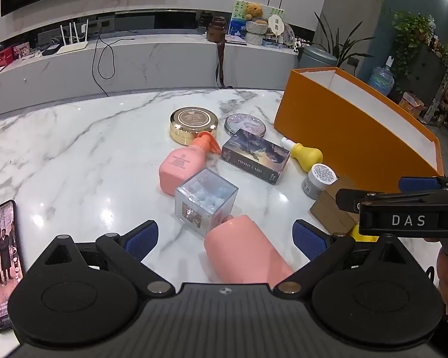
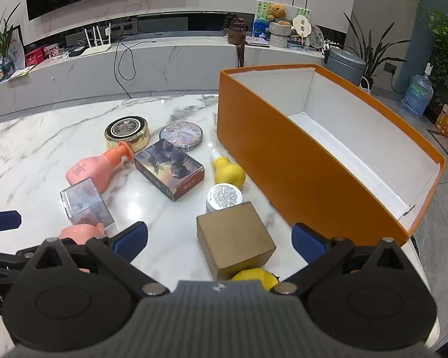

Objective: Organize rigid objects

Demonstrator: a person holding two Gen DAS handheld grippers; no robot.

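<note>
My left gripper (image 1: pixel 224 238) stands open over the marble table (image 1: pixel 75 155), with a pink bottle (image 1: pixel 248 250) lying between its blue pads, untouched. Just beyond lie a clear cube of blue beads (image 1: pixel 206 203), a pink pump bottle (image 1: pixel 182 164), a photo card box (image 1: pixel 255 155), a gold tin (image 1: pixel 194 123) and a glitter compact (image 1: pixel 245 123). My right gripper (image 2: pixel 221 241) is open too, its pads on either side of a brown cube (image 2: pixel 234 238) without pressing it. A yellow round thing (image 2: pixel 256 277) shows under the cube's near edge. A silver jar (image 2: pixel 224 197) and a yellow bottle (image 2: pixel 227 173) lie behind it.
An orange box (image 2: pixel 283 179) with a bare white inside stands open at the right, close to the table's right edge. A phone (image 1: pixel 3 262) with its screen lit lies at the left. A marble TV bench (image 1: pixel 134 59) with cables and ornaments runs behind the table.
</note>
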